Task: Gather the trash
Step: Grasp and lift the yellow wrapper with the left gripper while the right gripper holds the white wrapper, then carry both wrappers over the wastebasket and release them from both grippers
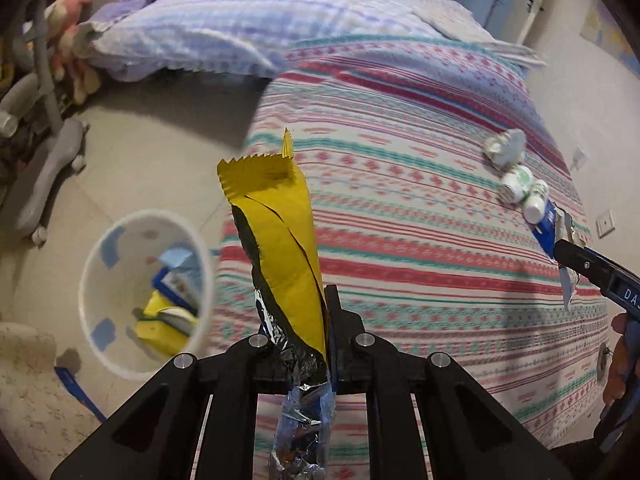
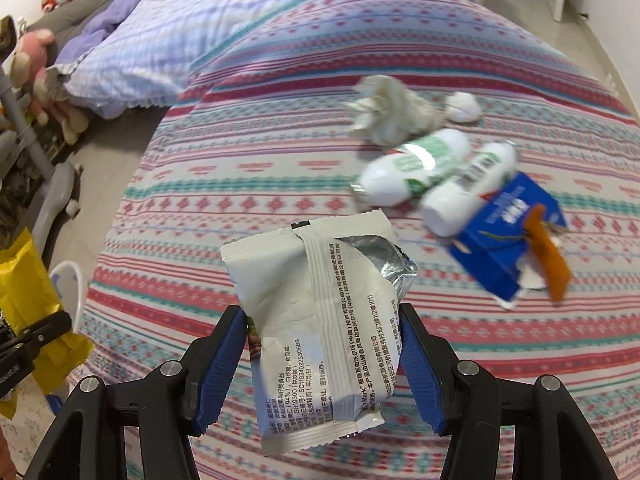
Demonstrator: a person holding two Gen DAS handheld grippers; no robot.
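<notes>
Writing: the white wrapper (image 2: 320,332) carries dense black Chinese print on its back seam side, with "GB19300", "(94%)" and "SC11834022530688" legible; the blue carton (image 2: 505,240) has white Chinese characters too blurred to read; the right gripper's handle shows "DA" in the left wrist view.
Left gripper (image 1: 326,320): jaws closed tight on the yellow wrapper (image 1: 280,248), pinching it near its lower end.
Yellow wrapper: stands upright out of the jaws, torn open with a zigzag top edge, dark strip down one side, crinkled silver foil lining hanging below the grip.
Right gripper (image 2: 322,360): jaws part-way open, blue pads pressed against both sides of the white wrapper (it spans the whole gap).
White wrapper: a puffy opened snack packet, serrated ends, silver inside showing at the torn upper right corner; held above the bedspread (image 2: 280,160).
Bin (image 1: 120,364): white, round, on the floor beside the bed, to the left of the yellow wrapper; holds blue and yellow packaging.
Left on the bed: crumpled tissue (image 2: 390,114), a small white wad (image 2: 464,107), two white bottles with green labels (image 2: 416,168) lying side by side, touching the blue carton, with an orange scrap (image 2: 548,256) on the carton.
Bedspread: striped in pink, teal and red.
Pillow (image 2: 160,52): pale purple check, at the head of the bed.
</notes>
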